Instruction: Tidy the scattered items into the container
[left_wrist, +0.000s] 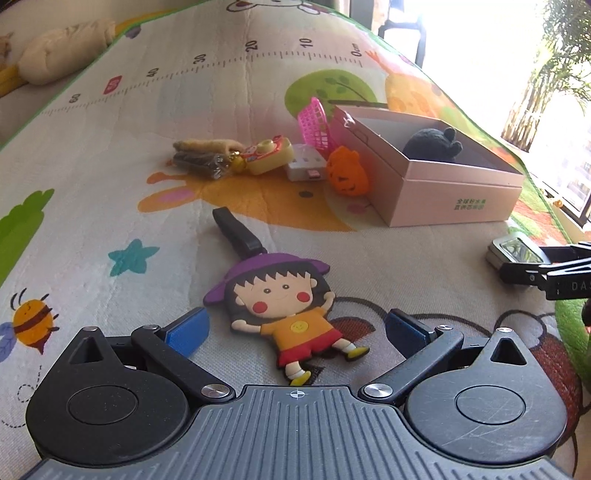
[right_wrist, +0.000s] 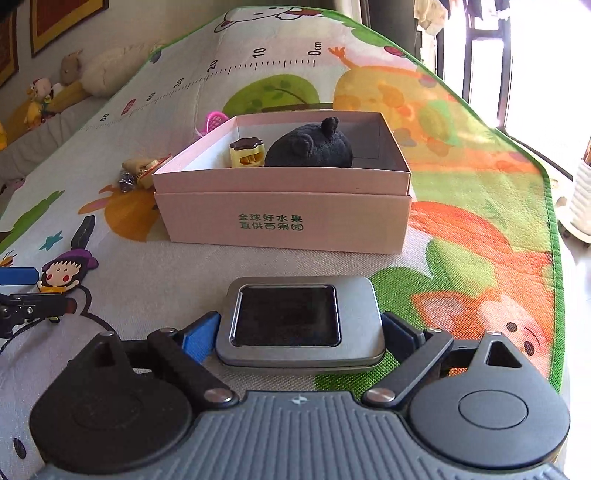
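**Right tool straddling tin, not yet clamped**

Right tool (right_wrist: 299, 332): jaws spread wide, the flat metal tin (right_wrist: 295, 325) between them, pads at its short sides; contact unclear. Tin looks rigid, light and slick-walled, so grip low across the sides, not the window lid. Pink box (right_wrist: 284, 206) sits straight ahead, near. Left tool (left_wrist: 295, 332): spread, empty, the rubber doll tag (left_wrist: 284, 306) between its fingers; floppy, pinch the body edge.

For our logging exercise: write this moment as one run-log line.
left gripper: open, around cartoon girl tag | right gripper: pads at metal tin, grip unclear | pink box: holds black plush
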